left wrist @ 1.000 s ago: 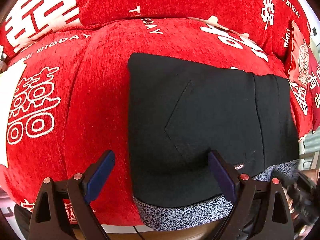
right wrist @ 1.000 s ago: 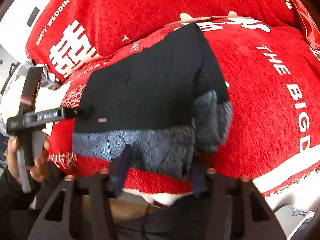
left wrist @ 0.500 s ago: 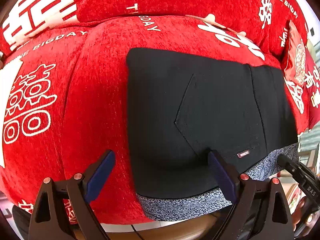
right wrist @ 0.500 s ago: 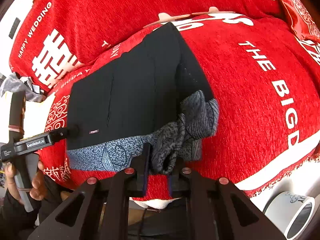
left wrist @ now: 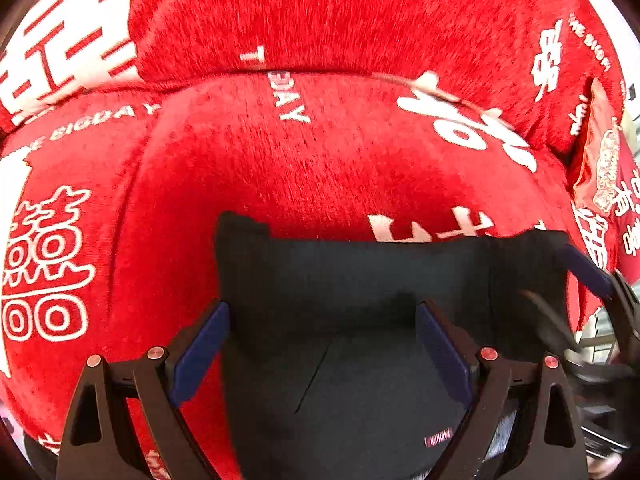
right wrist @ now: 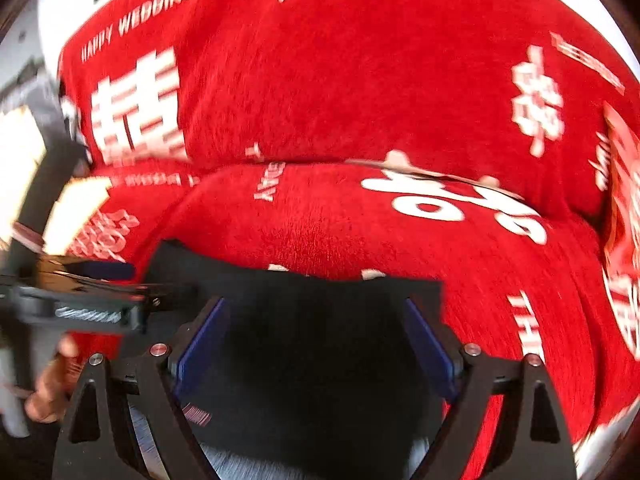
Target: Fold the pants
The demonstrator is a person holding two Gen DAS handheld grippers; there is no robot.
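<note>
The black pants (left wrist: 360,344) lay folded into a flat dark rectangle on the red sofa cover (left wrist: 320,168), near the front edge of the seat cushion, with their far edge running straight across the white printed characters. A small reddish label (left wrist: 438,438) showed on the cloth close to the near edge, and a strip of grey speckled lining (right wrist: 248,468) peeped out beneath the black fabric at the very front. The left claw (left wrist: 322,354) stood wide, its blue pads (left wrist: 200,356) apart above the pants; the left pad sat over the left border of the garment and the right pad over its middle, neither pressing the cloth. The right claw (right wrist: 316,354) also stood wide: its jaws had just been opening, and the pants lay under the gap between them without being pinched by either pad. In the right wrist view, which was blurred, the left claw's tool body appeared at the left side of the seat, held by a hand (right wrist: 48,392) just off the front edge. In the left wrist view a blue pad of the right claw showed at the right border of the pants. The backrest cushion (right wrist: 340,80) rose behind the seat, printed with white lettering.
</note>
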